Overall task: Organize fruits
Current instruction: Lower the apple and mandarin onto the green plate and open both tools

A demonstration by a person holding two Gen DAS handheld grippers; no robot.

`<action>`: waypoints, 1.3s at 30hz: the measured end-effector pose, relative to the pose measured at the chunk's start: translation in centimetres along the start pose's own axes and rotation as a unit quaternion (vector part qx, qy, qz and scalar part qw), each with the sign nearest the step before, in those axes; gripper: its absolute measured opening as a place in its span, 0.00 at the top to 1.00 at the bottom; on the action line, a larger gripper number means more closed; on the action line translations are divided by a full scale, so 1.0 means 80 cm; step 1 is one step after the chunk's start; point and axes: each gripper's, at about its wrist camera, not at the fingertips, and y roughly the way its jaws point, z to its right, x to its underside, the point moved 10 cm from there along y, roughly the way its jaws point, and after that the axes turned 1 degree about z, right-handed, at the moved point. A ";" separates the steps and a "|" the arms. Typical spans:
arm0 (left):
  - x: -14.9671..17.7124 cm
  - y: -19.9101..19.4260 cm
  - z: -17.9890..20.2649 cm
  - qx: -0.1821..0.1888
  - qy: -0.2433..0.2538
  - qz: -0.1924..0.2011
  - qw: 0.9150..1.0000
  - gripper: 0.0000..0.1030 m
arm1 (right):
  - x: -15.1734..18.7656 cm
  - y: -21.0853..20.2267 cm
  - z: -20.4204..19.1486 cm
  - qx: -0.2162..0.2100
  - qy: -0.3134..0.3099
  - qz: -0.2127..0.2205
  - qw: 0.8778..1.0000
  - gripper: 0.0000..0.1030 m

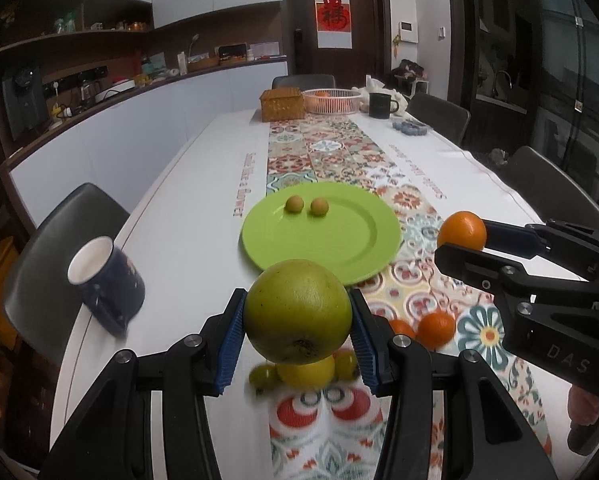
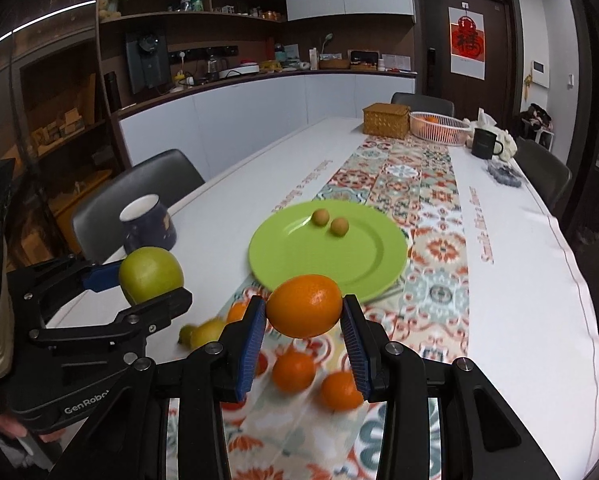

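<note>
The left gripper (image 1: 297, 316) is raised above the near end of the surface (image 1: 203, 184), pointing level down its length, its jaws clamped on the sides of a large green fruit (image 1: 297, 312) that hangs clear of everything below. The right gripper (image 2: 304, 312) is raised beside it at about the same height, angled slightly inward, its jaws clamped on an orange (image 2: 304, 306) that is likewise held in the air. In the left wrist view the right gripper reaches in from the right edge with the orange just to the right of a green plate (image 1: 339, 248); in the right wrist view the left gripper reaches in from the left with the green fruit near a dark blue mug (image 2: 149, 224). The plate lies ahead of both grippers, partly on a patterned runner (image 1: 327, 152), and carries two small brownish fruits (image 1: 306, 205) side by side near its far rim. Loose on the runner beneath the grippers are several more oranges (image 2: 293, 370) and a few yellow-green fruits (image 1: 306, 372), blurred in both views. At the far end of the surface stand a woven box (image 1: 281, 104), a white basket (image 1: 331, 102) with something orange in it, and a black mug (image 1: 381, 106).
</note>
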 end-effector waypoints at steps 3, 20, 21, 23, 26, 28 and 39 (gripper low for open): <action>-0.017 0.011 -0.001 0.003 0.006 0.002 1.000 0.53 | -0.015 0.012 0.004 0.000 -0.008 -0.001 1.000 0.62; -0.044 0.122 -0.016 0.021 0.013 -0.055 0.998 0.53 | -0.032 0.127 0.039 -0.001 -0.018 -0.064 0.998 0.62; -0.042 0.130 -0.016 0.022 0.013 -0.061 0.998 0.53 | -0.030 0.133 0.041 -0.002 -0.017 -0.068 0.998 0.62; -0.039 0.146 -0.017 0.024 0.014 -0.072 0.997 0.53 | -0.027 0.143 0.044 -0.002 -0.017 -0.074 0.997 0.62; -0.033 0.165 -0.015 0.029 0.014 -0.088 0.996 0.53 | -0.021 0.160 0.050 -0.004 -0.015 -0.087 0.996 0.62; -0.028 0.176 -0.015 0.035 0.013 -0.098 0.994 0.53 | -0.018 0.170 0.053 -0.004 -0.014 -0.094 0.995 0.62; -0.025 0.190 -0.021 0.014 0.022 -0.105 0.994 0.31 | -0.016 0.178 0.067 0.010 -0.001 -0.084 0.996 0.48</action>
